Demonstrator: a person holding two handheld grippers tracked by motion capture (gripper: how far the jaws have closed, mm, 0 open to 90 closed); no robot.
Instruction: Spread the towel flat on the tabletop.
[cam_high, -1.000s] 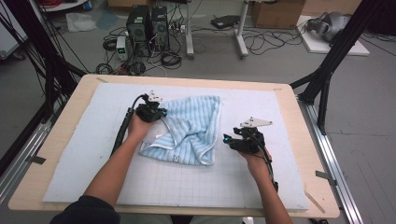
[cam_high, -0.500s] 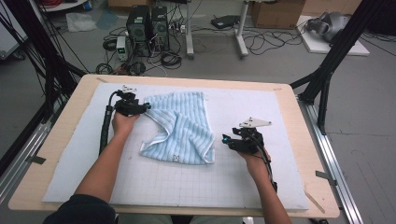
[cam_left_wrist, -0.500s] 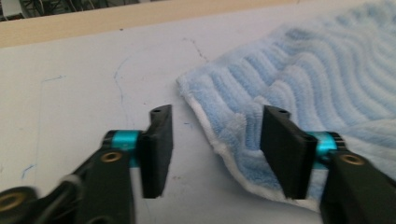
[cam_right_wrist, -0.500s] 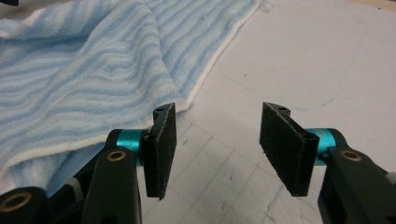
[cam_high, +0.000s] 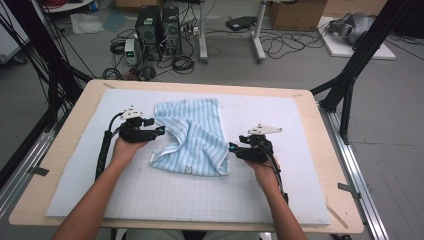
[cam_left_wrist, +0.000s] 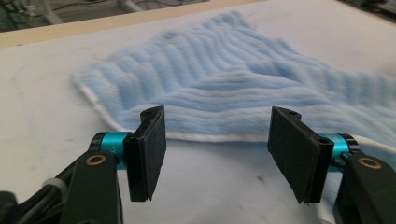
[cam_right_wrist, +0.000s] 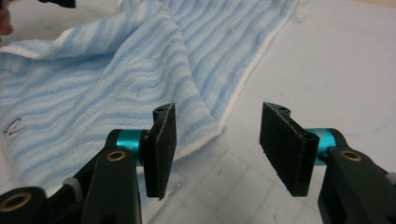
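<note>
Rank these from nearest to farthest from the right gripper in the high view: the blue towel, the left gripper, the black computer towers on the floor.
From the right gripper:
1. blue towel, just beside its jaws, toward the table's middle.
2. left gripper, across the towel at its left edge.
3. black computer towers, on the floor beyond the table's far edge.

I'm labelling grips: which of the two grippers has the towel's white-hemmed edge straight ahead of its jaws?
The left gripper; the towel hem runs across its open jaws, not off to one side.

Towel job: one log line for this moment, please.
towel: rumpled on mat | left hand-held gripper: just opened, at towel edge, empty | right hand-held gripper: open, empty
</note>
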